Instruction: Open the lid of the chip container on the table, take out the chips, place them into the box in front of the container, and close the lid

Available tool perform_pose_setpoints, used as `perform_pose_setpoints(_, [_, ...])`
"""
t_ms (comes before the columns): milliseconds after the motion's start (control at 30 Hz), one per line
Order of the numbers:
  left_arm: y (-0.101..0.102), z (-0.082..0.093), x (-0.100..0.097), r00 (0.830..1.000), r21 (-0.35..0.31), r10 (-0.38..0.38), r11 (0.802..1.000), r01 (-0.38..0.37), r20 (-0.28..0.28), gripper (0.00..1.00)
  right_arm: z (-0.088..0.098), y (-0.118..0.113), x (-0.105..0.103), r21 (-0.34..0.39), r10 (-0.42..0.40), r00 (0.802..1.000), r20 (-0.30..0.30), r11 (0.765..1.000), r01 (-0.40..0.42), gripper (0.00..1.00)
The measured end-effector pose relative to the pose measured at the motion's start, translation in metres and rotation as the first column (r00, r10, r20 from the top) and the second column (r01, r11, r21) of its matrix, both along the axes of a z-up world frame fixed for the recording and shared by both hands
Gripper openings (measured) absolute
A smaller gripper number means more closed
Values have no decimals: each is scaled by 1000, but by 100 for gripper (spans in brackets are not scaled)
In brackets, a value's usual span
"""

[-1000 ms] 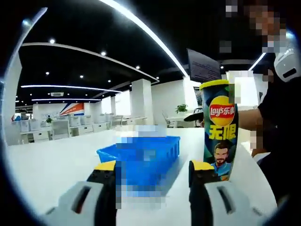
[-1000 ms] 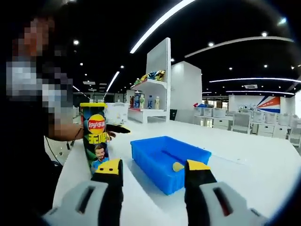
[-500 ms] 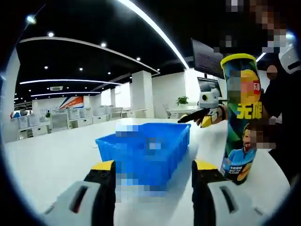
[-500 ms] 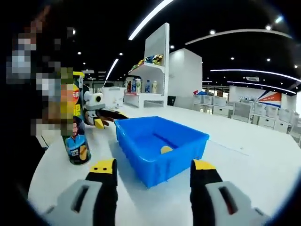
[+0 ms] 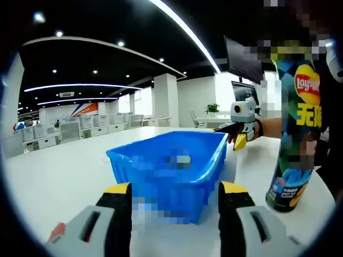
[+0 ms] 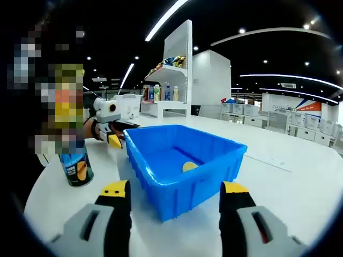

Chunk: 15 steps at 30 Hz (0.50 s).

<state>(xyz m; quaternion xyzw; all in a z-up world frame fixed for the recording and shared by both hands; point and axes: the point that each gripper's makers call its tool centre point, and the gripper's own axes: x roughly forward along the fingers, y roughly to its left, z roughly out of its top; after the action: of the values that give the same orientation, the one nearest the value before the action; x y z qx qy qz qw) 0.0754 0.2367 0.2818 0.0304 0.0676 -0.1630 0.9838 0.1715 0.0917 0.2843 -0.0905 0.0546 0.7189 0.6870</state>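
The tall chip can [image 5: 296,140] with a yellow logo stands upright on the white table [image 5: 59,176], right of the blue box [image 5: 170,170]. Its top is blurred. My left gripper [image 5: 175,194] is open just short of the box's near wall, nothing between its jaws. The right gripper [image 5: 240,128] shows beyond the box, held by a hand. In the right gripper view the can [image 6: 73,140] stands left of the box [image 6: 185,160], which holds one yellow chip [image 6: 188,166]. My right gripper [image 6: 176,194] is open before the box. The left gripper [image 6: 110,127] shows behind the can.
A person in dark clothes [image 5: 328,101] stands close behind the can. Shelves with bottles [image 6: 163,96] and rows of white desks [image 6: 289,126] lie far back. The white table [image 6: 300,176] spreads wide around the box.
Both views have closed in on the box, which now looks larger and nearer. The can has shifted toward the side of each view. Both grippers stay open.
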Motion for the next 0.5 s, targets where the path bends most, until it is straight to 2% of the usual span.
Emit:
perform_pose_setpoints(233, [-8,-8,6,1000,-9,6,1000,-6,-13,62,-2,6,0,10,-7,1000,7,1000,6,65])
perform_pose_setpoints(400, [-7,-8,7,1000,-12,25,1000,-25,-17,60,-6,10,3,8,-22,1000,13,1000,22,60])
perform_pose_setpoints(500, [-5,-7,8,999,-22,34,999,-34,-22,59,-8,9,9,-2,-45,999,8,999,45,53])
